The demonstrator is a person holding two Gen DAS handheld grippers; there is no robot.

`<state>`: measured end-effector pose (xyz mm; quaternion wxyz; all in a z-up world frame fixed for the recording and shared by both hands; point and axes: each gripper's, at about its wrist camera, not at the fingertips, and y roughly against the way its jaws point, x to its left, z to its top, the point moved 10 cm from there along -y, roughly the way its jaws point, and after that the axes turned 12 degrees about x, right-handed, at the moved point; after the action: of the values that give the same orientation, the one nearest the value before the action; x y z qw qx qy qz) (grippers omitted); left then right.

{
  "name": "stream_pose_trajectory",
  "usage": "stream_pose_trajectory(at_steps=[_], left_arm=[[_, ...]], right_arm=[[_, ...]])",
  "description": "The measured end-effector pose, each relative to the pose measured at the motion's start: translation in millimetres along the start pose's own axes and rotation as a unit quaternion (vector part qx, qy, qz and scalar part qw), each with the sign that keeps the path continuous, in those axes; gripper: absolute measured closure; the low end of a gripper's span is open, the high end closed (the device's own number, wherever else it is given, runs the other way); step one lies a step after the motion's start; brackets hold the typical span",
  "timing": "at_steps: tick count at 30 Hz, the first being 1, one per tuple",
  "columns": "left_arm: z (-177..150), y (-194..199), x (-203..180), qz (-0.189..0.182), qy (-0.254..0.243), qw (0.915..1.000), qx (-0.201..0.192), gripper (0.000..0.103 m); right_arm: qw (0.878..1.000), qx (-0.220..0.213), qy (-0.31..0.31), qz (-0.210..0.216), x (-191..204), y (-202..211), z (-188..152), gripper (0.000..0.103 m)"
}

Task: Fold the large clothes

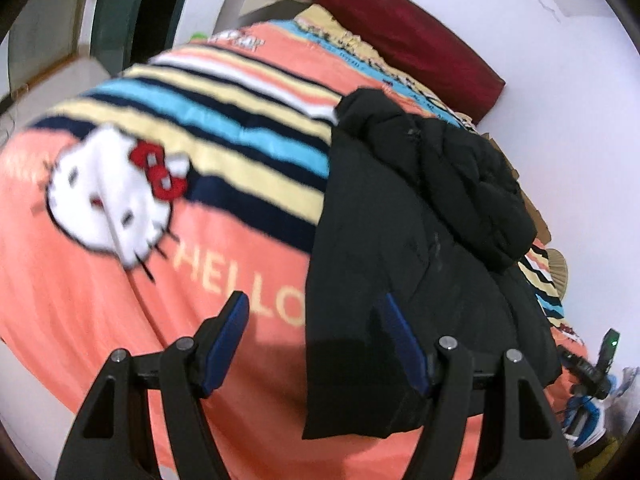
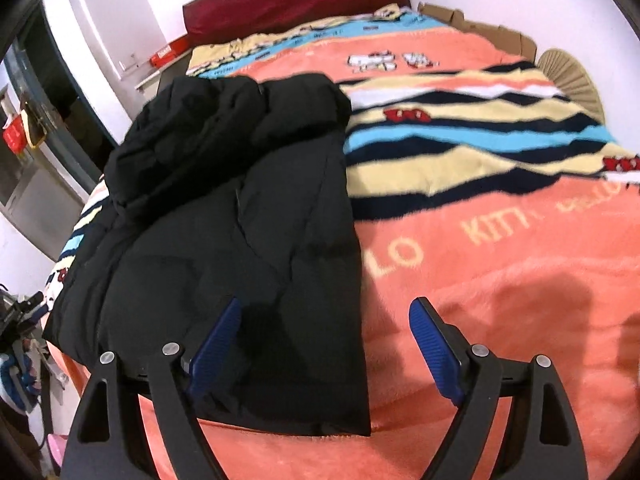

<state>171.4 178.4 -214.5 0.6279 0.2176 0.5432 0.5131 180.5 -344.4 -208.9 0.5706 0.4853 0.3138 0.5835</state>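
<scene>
- Black puffer jacket (image 2: 240, 240) lies half-folded on the bed blanket (image 2: 500, 300).
- Our left gripper (image 1: 314, 312) & right gripper (image 2: 324, 320): both spread apart, holding nothing.
- Risk: slick, puffy fabric may spring open if we pinch only the top layer.

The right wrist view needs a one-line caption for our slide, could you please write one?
Open right gripper hovers over the hem of a black puffer jacket lying on a Hello Kitty blanket.
</scene>
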Motion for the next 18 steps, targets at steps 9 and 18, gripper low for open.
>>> stream_pose_trajectory(at_steps=[9, 18], left_arm=[[-23.5, -33.4, -2.8, -0.075, 0.05, 0.9954, 0.031, 0.035], [-42.1, -51.9, -33.1, -0.139, 0.033, 0.9876, 0.066, 0.035]], right_arm=[[0.999, 0.036, 0.0, 0.021, -1.7, -23.8, -15.5, 0.012], [0.996, 0.068, 0.012, 0.057, 13.0, -39.1, -28.1, 0.012]])
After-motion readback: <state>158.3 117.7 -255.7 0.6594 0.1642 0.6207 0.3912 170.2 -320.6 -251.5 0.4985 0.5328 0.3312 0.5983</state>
